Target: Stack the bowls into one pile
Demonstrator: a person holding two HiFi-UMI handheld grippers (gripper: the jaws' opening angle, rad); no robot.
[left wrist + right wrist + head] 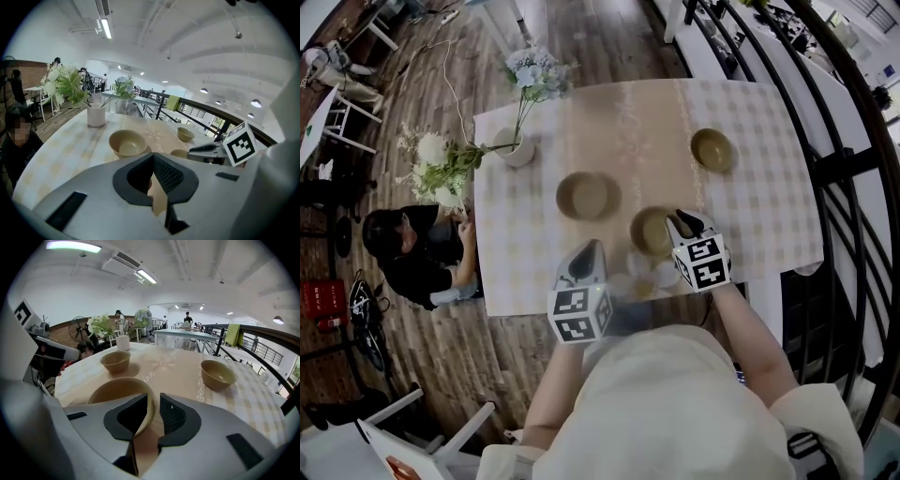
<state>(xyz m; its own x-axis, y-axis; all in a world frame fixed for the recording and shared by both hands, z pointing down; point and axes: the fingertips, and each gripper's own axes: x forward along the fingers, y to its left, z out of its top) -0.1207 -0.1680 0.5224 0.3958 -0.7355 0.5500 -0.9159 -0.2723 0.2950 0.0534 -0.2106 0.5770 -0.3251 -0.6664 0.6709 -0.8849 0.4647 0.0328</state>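
Note:
Three tan bowls stand apart on the checked tablecloth (769, 216). The near bowl (649, 234) (110, 392) has its rim between my right gripper's (680, 222) (153, 401) jaws, one jaw inside and one outside, shut on the wall; the bowl seems to rest on the table. The middle bowl (584, 195) (127, 143) (116, 361) sits left of it. At the right back is the far bowl (712, 149) (218, 373) (185, 134). My left gripper (589, 250) (152, 161) hovers near the front edge, shut and empty, pointing toward the middle bowl.
A white vase with flowers (517, 148) (96, 115) stands at the table's back left corner. A person (412, 248) sits at the left side of the table. A black railing (839, 169) runs along the right. Pale flowers (636, 281) lie at the front edge.

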